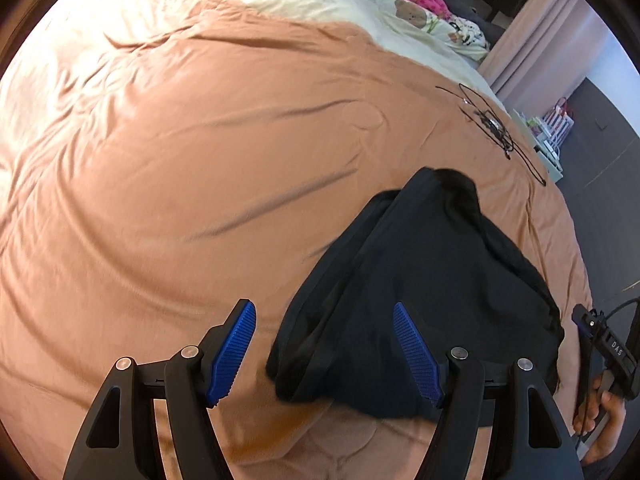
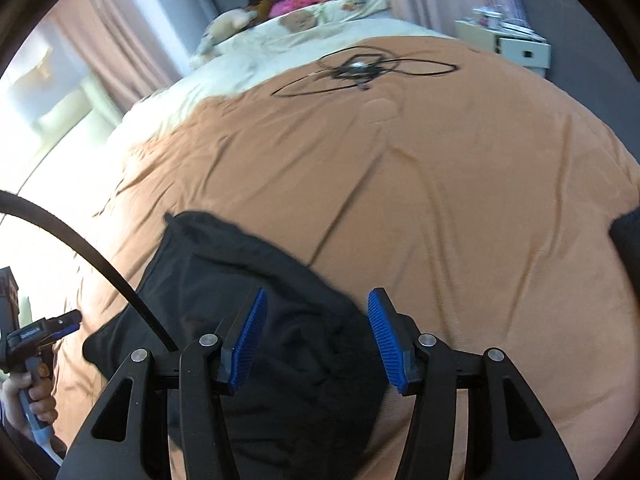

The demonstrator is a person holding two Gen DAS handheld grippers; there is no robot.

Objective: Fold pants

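Lying bunched on the orange bedspread (image 1: 180, 152), the black pants (image 1: 432, 300) sit near the bed's edge. Left gripper (image 1: 324, 350) hovers above them, jaws wide, nothing clamped. Right gripper (image 2: 314, 336) hangs over the same heap, jaws parted, pads not pressing cloth. A tangled black cable (image 2: 360, 68) lies further up the spread.

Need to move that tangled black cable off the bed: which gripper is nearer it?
Right, by a small margin. The right gripper and the left gripper both hover open over the pants, short of the cable.
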